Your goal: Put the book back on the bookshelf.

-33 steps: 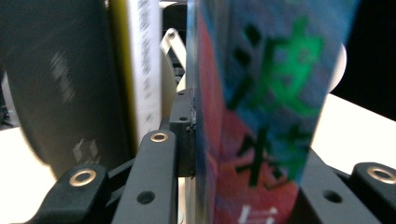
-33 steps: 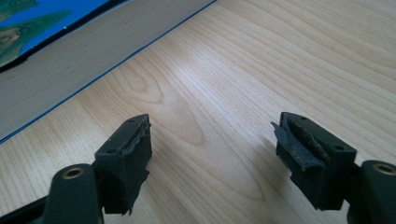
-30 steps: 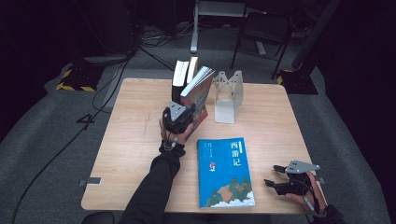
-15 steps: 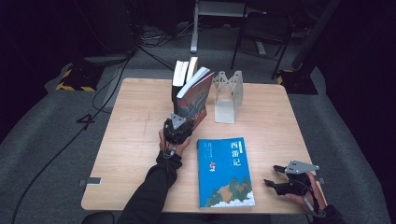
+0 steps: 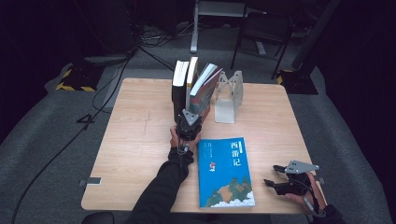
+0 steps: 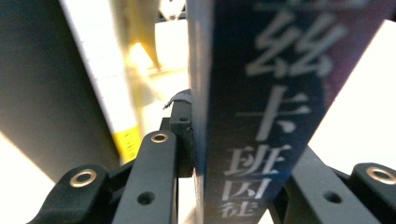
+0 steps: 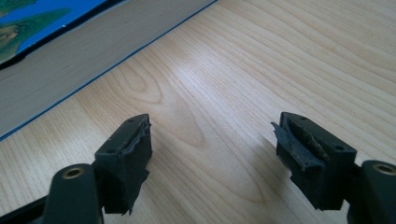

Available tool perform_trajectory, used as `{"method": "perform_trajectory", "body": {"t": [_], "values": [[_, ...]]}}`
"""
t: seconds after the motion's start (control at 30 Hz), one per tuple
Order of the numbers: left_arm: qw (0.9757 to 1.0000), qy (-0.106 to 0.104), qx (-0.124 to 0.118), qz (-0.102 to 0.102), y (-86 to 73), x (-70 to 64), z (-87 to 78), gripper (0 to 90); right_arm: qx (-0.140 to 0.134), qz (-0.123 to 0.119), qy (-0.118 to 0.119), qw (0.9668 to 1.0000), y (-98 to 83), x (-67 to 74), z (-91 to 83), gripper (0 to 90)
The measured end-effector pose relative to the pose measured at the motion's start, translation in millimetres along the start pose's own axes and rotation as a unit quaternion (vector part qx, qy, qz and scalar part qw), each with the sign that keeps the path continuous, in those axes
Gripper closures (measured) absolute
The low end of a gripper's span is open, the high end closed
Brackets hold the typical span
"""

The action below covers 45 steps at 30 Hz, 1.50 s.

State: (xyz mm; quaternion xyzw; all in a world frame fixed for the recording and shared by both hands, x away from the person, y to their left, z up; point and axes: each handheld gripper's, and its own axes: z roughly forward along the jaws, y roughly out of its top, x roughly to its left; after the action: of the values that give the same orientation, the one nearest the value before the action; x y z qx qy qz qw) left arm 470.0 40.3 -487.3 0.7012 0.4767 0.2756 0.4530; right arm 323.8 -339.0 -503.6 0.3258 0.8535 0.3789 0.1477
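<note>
Lower right of the high view: the right gripper (image 5: 280, 179) rests on the wooden surface (image 5: 135, 140), jaws apart with nothing between them; the right gripper view shows bare wood between the two pads, with the edge of the flat book at upper left. Position matches both earlier frames.

Lower centre of the high view: one blue-covered book (image 5: 225, 171) lies flat on the surface, just right of the person's left sleeve and well apart from the right gripper.

Centre of the high view: the left gripper (image 5: 192, 112) is clamped on the tilted book (image 5: 204, 91). In the left gripper view the book's dark spine (image 6: 259, 116), with pale printed characters, stands between the two jaws, which press on it from either side. The jaws have just been closing further on it.

Beyond it, upper centre: two books (image 5: 184, 86) stand upright side by side; the held book leans against the right-hand one. One metal bookend (image 5: 229, 95) stands just right of the held book.

Count: four books, one bookend, two grippers.

Change: the left hand and the held book have come nearer the camera and lower than a second ago.
</note>
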Motion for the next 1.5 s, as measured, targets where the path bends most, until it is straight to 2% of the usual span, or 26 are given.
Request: {"method": "perform_trajectory", "body": {"t": [0.1,0.33,0.37,0.47,0.67,0.83,0.93,1.03,1.2,1.5], "values": [[0.9999,0.006,0.002,0.009,5.0,-6.2,9.4,73.1,0.0,0.0,0.001,1.0,0.0,-0.2,0.0,26.4],[0.9997,0.024,0.01,0.001,16.1,-7.3,25.1,73.2,-0.001,0.0,0.001,1.0,0.2,-0.4,0.3,26.4],[0.9994,0.031,0.015,0.002,18.5,-7.0,27.6,73.2,-0.001,0.0,0.001,1.0,0.2,-0.4,0.4,26.4],[0.9992,0.034,0.019,0.002,22.1,-4.6,32.2,73.1,-0.001,0.0,0.002,1.0,0.2,-0.6,0.4,26.4],[0.9988,0.04,0.024,-0.011,27.1,5.5,39.5,72.3,-0.001,0.0,0.002,1.0,0.3,-0.6,0.6,26.5],[0.9982,0.048,0.032,-0.017,29.9,8.9,41.8,69.8,-0.002,0.001,0.002,1.0,0.5,-0.6,0.8,26.5],[0.9983,0.05,0.03,-0.007,30.5,6.2,42.7,69.7,-0.002,0.001,0.002,1.0,0.5,-0.7,0.8,26.6],[0.9982,0.05,0.031,-0.009,30.2,5.6,42.4,69.1,-0.001,0.0,0.001,1.0,0.7,-0.8,0.9,26.5],[0.9983,0.041,0.04,-0.01,27.4,5.8,40.5,65.1,-0.001,0.0,0.001,1.0,0.6,-0.8,0.9,26.5],[0.998,0.038,0.05,0.007,25.0,5.6,36.9,63.4,-0.001,0.0,0.0,1.0,0.6,-0.6,0.9,26.5]]}}
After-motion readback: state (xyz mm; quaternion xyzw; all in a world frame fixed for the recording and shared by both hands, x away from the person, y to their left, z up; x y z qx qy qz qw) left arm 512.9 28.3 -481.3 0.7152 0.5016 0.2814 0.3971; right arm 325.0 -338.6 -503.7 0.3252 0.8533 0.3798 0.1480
